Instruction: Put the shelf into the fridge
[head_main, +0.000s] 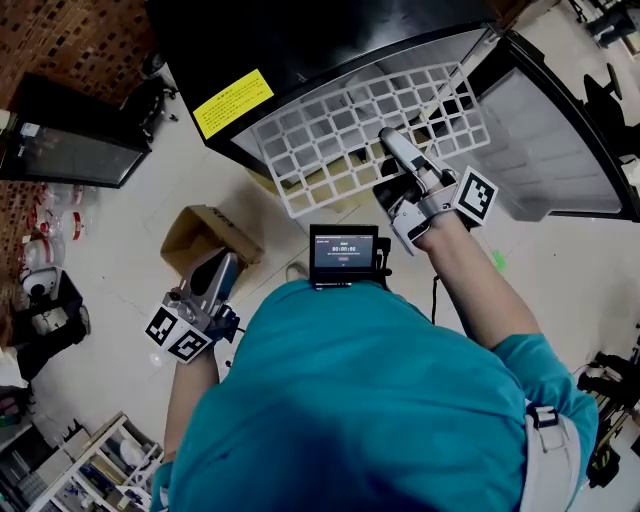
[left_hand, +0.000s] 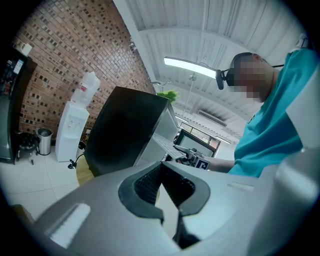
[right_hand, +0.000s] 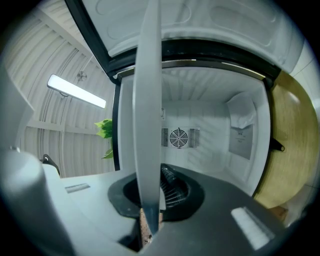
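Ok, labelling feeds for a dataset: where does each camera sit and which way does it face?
Head view: on the person's head, looking steeply down at shelf and fridge; teal torso, forearms, left gripper, right gripper show.
Left gripper view: on the left gripper, facing the fridge's black side; shut jaws, teal sleeve show.
Right gripper view: on the right gripper, facing into the open fridge; jaws clamp the shelf edge.
All three share the fridge.

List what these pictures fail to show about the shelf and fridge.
- Head view: the shelf covers the fridge opening, hiding any rails inside.
- Right gripper view: the shelf, edge-on, blocks the interior's middle.
- Head view: print on the yellow label is too small.
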